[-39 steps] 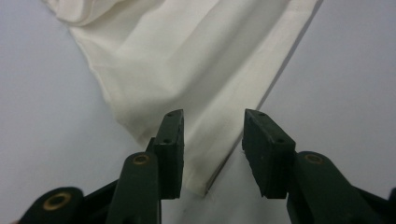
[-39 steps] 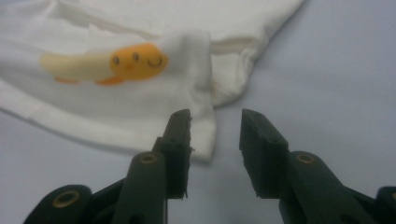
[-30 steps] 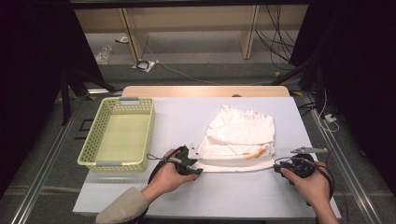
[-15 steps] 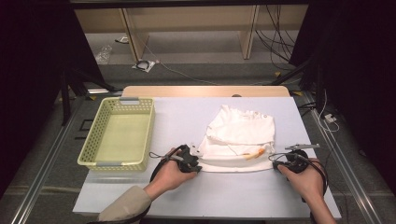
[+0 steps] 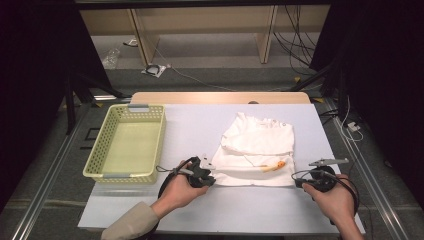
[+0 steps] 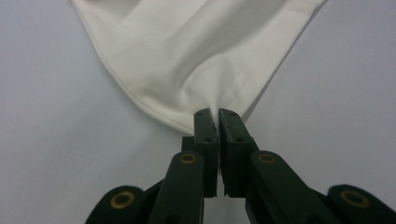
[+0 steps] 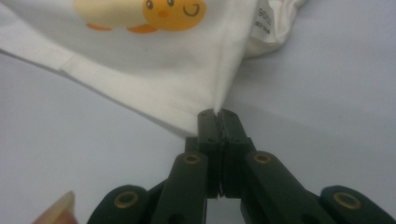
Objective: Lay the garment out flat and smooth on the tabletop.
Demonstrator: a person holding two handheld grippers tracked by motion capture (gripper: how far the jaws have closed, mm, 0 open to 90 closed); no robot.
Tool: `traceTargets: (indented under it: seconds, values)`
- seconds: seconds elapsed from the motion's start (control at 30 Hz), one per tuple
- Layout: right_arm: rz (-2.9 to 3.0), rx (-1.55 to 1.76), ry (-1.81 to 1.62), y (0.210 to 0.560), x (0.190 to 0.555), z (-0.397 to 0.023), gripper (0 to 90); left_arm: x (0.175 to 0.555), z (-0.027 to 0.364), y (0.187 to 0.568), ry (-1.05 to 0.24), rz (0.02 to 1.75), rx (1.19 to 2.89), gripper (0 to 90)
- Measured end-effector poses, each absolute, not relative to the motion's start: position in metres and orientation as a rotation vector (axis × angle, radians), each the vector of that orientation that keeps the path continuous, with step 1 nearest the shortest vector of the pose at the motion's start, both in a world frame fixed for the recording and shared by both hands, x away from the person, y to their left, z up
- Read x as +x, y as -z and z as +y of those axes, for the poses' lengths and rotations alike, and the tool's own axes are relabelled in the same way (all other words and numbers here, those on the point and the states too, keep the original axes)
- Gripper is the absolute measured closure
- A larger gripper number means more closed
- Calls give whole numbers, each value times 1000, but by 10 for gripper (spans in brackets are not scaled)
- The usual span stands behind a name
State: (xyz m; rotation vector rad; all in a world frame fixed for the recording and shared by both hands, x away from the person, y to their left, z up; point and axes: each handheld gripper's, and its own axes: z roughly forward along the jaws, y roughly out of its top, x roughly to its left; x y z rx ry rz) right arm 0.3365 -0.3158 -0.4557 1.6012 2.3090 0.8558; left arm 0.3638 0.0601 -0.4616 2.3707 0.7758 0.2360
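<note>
Both tongs have just closed since a second ago: the left gripper [image 6: 218,114] now pinches the white shirt's [image 5: 260,150] near-left corner, the right gripper [image 7: 217,113] its near-right corner. The shirt lies at the table's [image 5: 200,125] centre-right, three o'clock of the basket [image 5: 127,145]. Its tag [image 7: 265,21] is too blurred to read.

A pale surface [image 5: 200,215] carries a yellow-green basket [image 5: 127,145] at its left and a white garment [image 5: 260,150] toward the right
</note>
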Motion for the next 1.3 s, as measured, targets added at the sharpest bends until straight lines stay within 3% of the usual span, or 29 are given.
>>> traceTargets:
  seconds: [0.6, 1.3]
  values:
    - [2419, 1710, -696, 455, 265, -335, 897, 313, 52, 464, -132, 631, 2406, 862]
    - [2343, 1820, -631, 455, 252, -359, 897, 290, 34, 469, -75, 537, 2402, 855]
